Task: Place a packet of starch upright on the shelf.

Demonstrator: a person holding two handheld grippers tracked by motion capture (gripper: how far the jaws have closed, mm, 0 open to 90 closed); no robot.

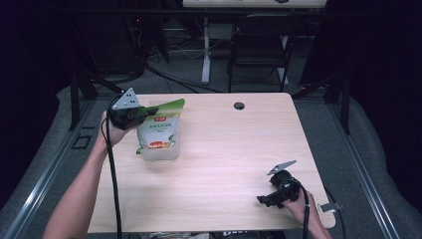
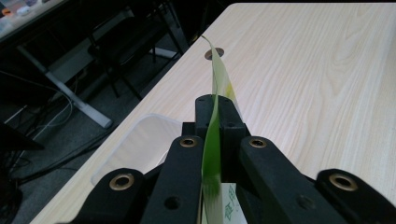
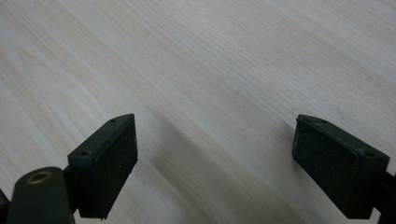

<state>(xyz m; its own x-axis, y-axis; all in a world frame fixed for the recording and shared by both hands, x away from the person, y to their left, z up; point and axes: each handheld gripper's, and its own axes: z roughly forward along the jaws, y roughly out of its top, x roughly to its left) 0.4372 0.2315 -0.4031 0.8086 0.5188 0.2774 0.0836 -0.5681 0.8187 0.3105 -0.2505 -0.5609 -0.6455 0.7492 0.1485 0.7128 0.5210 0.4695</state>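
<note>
Pouch [image 1: 158,134] is the thing in hand: a stand-up food bag with a green top band and a white lower body, standing upright on the left part of the light wooden table [image 1: 224,164]. Its front carries a small red label near the top and a red and green picture lower down; the print is too small to read from the high view. In the left gripper view a few green characters show on the white face just below the jaws, cut off and not legible.

Nearest the person, the right gripper [image 1: 271,199] rests low at the table's front right corner, well apart from the pouch. Its two black pads [image 3: 109,163] stand wide apart over bare wood grain, with nothing between them.

Farther back on the left, the left gripper [image 1: 144,112] is held at the pouch's top. Its jaws are pressed together on the thin green top edge [image 2: 212,144] of the pouch, which runs on edge between them and curls out beyond the tips towards the table's far side. The white body hangs below and to the side of the jaws.

Beyond the pouch, a round cable grommet [image 1: 239,105] sits in the table near its far edge, and a dark chair [image 1: 259,45] stands behind the table.
</note>
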